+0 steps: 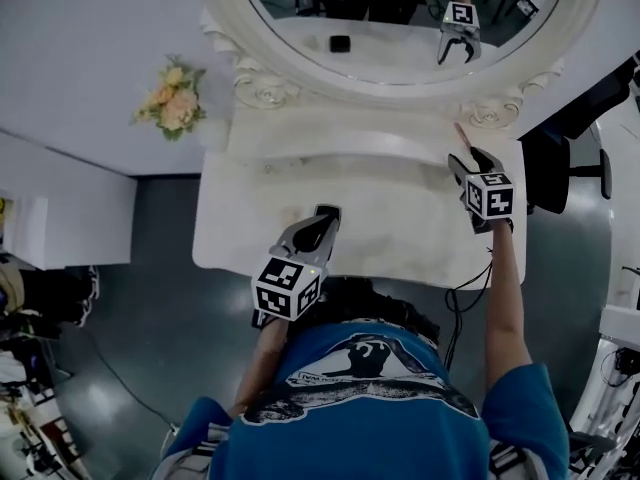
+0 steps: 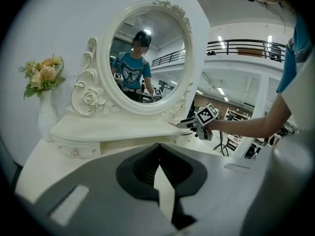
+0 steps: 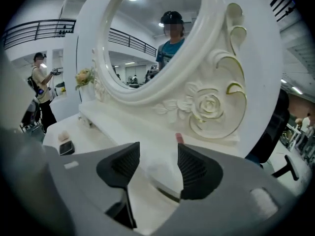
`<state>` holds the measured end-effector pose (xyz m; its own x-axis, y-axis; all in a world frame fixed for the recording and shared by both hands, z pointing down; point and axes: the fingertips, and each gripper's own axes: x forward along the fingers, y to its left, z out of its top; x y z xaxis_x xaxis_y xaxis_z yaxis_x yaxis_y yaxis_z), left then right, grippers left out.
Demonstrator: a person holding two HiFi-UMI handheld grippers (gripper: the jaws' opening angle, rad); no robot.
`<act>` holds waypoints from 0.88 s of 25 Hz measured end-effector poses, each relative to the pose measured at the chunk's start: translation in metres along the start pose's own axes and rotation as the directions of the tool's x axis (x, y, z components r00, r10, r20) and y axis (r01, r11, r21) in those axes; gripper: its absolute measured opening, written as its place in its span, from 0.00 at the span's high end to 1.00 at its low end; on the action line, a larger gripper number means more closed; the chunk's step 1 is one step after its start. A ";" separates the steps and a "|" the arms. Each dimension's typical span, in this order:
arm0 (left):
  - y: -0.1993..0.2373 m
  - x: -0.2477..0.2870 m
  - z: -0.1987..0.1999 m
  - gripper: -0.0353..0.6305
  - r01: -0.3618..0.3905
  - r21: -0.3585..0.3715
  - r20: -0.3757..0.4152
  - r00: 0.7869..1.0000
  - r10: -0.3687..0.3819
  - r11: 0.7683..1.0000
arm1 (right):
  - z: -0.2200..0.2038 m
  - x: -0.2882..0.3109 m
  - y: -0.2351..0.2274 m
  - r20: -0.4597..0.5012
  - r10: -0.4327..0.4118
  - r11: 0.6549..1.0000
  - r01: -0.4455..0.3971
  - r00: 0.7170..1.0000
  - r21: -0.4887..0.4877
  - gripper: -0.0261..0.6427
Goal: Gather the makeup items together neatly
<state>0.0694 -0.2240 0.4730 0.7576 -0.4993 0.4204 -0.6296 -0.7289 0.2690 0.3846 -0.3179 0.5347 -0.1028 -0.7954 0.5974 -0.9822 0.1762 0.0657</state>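
Note:
On a white vanity table (image 1: 400, 238) my right gripper (image 1: 466, 160) is at the right end of the raised shelf (image 1: 340, 146). Its jaws stand apart around a slim pink-tipped pencil (image 1: 461, 135) that points toward the mirror. In the right gripper view the pink tip (image 3: 179, 138) shows just above the right pad, and the pads do not press on it. A small black compact (image 3: 66, 148) and a beige sponge (image 3: 63, 136) lie on the tabletop further left. My left gripper (image 1: 326, 213) hovers over the table's front middle, its jaw tips (image 2: 158, 146) touching, with nothing seen between them.
An oval mirror (image 1: 400, 18) in a carved white frame rises behind the shelf. A vase of flowers (image 1: 172, 98) stands beside the table's left end. A dark office chair (image 1: 560, 168) is to the right. A person (image 3: 42, 92) stands far off.

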 end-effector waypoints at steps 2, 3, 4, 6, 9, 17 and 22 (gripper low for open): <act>-0.002 0.007 0.002 0.93 0.001 0.000 -0.003 1.000 -0.001 1.000 | -0.003 0.004 -0.023 -0.025 -0.024 1.000 0.025 0.999 0.018 0.65; -0.003 0.011 0.003 0.93 -0.001 -0.001 -0.004 1.000 0.001 1.000 | -0.005 0.006 -0.031 -0.040 -0.028 0.999 0.029 0.999 0.025 0.66; -0.004 0.013 0.004 0.93 -0.004 -0.002 -0.007 1.000 0.004 1.000 | -0.007 0.009 -0.038 -0.056 -0.026 0.999 0.027 0.998 0.030 0.67; -0.005 0.018 0.004 0.93 -0.014 -0.004 -0.011 1.000 0.013 1.000 | -0.011 0.015 -0.046 -0.088 -0.015 0.999 0.018 0.996 0.027 0.68; -0.006 0.023 0.003 0.93 -0.033 -0.010 -0.019 0.999 0.033 0.999 | -0.019 0.025 -0.055 -0.135 -0.017 1.000 0.019 0.991 0.017 0.72; -0.005 0.020 -0.006 0.93 -0.086 -0.024 -0.042 0.996 0.085 0.996 | -0.022 0.031 -0.048 -0.158 -0.020 0.997 0.008 0.987 -0.072 0.90; -0.007 0.017 -0.008 0.93 -0.096 -0.022 -0.042 0.995 0.095 0.995 | -0.023 0.030 -0.052 -0.105 -0.035 0.998 0.039 0.994 0.038 0.90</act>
<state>0.0850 -0.2236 0.4848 0.6865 -0.5461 0.4800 -0.7031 -0.6669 0.2468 0.4357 -0.3376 0.5677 -0.0509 -0.7358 0.6753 -0.9907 0.1224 0.0587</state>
